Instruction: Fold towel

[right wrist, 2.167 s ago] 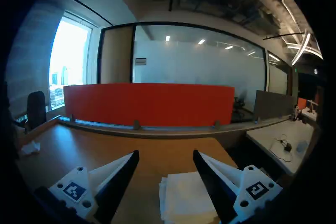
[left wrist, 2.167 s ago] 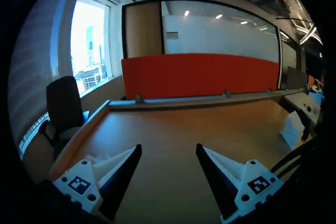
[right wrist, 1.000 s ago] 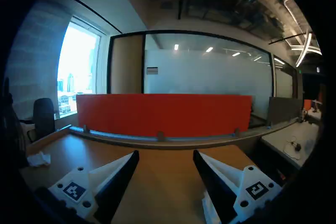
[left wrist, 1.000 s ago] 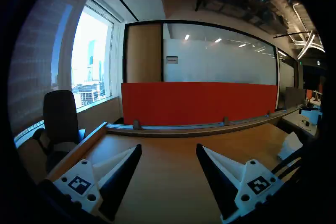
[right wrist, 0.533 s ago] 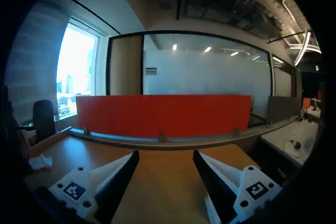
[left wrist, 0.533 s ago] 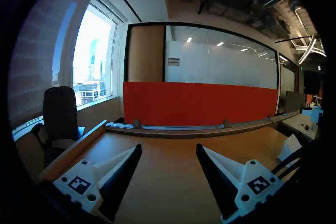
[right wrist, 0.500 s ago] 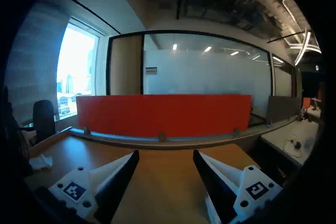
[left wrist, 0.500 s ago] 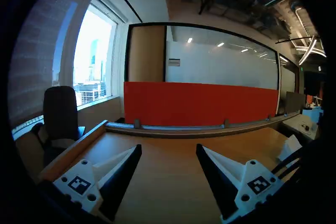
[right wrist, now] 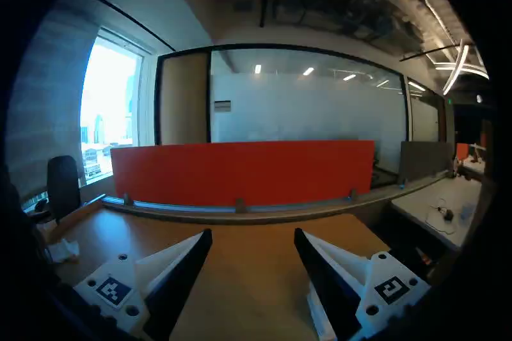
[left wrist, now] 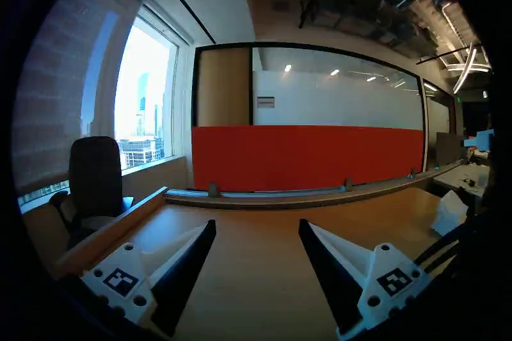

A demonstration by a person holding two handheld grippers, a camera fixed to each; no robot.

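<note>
Overall: both grippers hang above a wooden table (left wrist: 256, 290), facing the red partition (left wrist: 307, 157) on its far edge.
Left gripper (left wrist: 256, 222): fingers spread wide, nothing between them.
Right gripper (right wrist: 252, 231): fingers spread wide, bare wood between them.
Towel (right wrist: 313, 308): a white sliver at the table's near edge, just beside the right gripper's finger; whether they touch is unclear.
Crumpled white cloth (right wrist: 64, 250): near the table's left edge.
Office chair (left wrist: 96, 174): beyond the left edge.
</note>
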